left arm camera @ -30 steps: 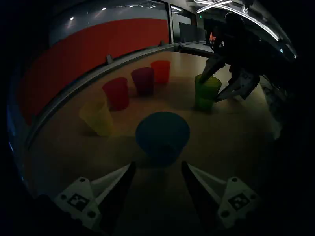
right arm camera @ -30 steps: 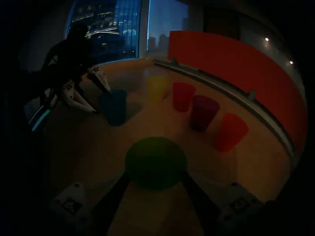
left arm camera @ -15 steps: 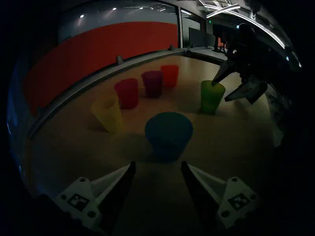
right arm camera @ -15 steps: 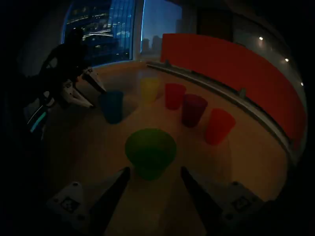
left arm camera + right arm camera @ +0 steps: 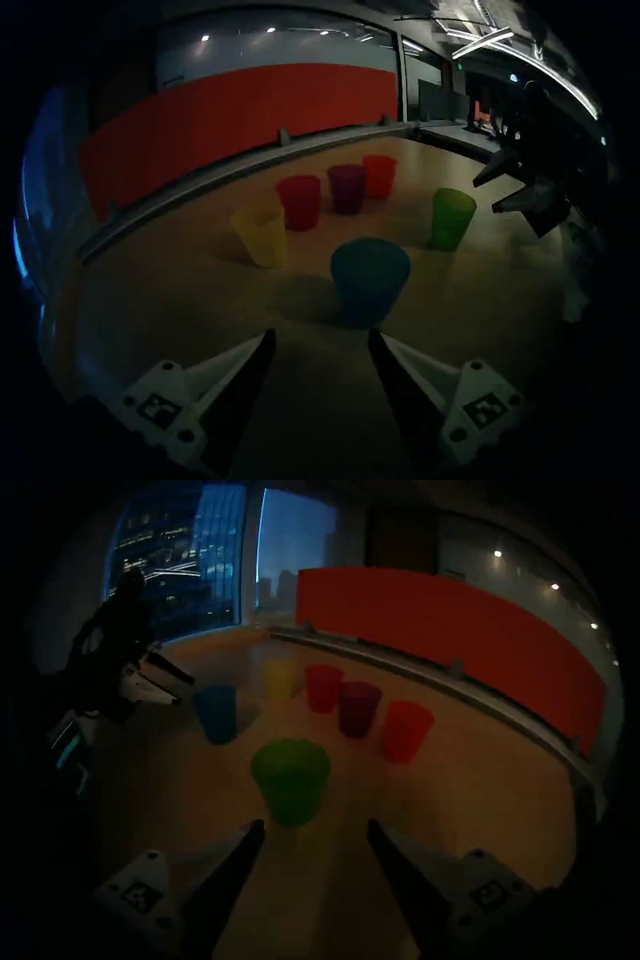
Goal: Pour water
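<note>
Both claws have drawn back from their cups. Now the left claw (image 5: 320,336) gapes wide and grips nothing, with the blue cup (image 5: 370,276) upright on the counter (image 5: 200,304) just beyond its tips. The right claw (image 5: 314,826) is equally wide and empty, with the green cup (image 5: 291,780) just ahead. Dim light hides any water in the cups, and the person (image 5: 112,656) is a dark shape.

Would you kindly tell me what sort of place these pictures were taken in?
Probably an office at dusk or night: a long wooden table backed by a red divider panel, tall windows facing lit high-rises, and ceiling strip lights.
</note>
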Available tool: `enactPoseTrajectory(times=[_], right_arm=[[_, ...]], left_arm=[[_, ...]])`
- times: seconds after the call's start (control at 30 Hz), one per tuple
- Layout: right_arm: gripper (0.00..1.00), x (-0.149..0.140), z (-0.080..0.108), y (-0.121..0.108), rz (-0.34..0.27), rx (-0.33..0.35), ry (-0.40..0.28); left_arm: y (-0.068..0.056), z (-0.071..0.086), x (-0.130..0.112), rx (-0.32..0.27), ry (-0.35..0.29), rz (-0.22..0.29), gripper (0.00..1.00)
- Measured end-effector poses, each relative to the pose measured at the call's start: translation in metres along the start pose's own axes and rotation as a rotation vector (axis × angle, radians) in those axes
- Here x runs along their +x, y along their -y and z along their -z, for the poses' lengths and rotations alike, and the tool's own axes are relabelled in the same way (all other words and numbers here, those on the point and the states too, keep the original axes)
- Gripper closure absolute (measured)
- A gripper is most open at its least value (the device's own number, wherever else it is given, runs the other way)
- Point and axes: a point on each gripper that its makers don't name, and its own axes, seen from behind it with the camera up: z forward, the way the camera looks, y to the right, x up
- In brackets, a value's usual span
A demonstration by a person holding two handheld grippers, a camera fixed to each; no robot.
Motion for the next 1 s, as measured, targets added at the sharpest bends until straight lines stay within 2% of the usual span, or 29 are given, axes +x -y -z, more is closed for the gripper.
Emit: enactPoseTrajectory(times=[0.17, 0.37, 0.6, 1.0], right_arm=[[0.00, 0.016, 0.014, -0.011, -0.040, -0.060, -0.062], [0.00, 0.029, 0.024, -0.020, -0.079, -0.124, -0.127], [0.00, 0.040, 0.029, -0.023, -0.093, -0.192, -0.195], [0.00, 0.071, 0.041, -0.048, -0.127, -0.353, -0.343]], left_arm=[[0.017, 0.005, 0.011, 0.084, -0.063, 0.041, 0.15], [0.029, 0.012, 0.020, 0.145, -0.131, 0.080, 0.15], [0.043, 0.023, 0.033, 0.202, -0.216, 0.123, 0.15], [0.070, 0.040, 0.050, 0.343, -0.338, 0.165, 0.15]])
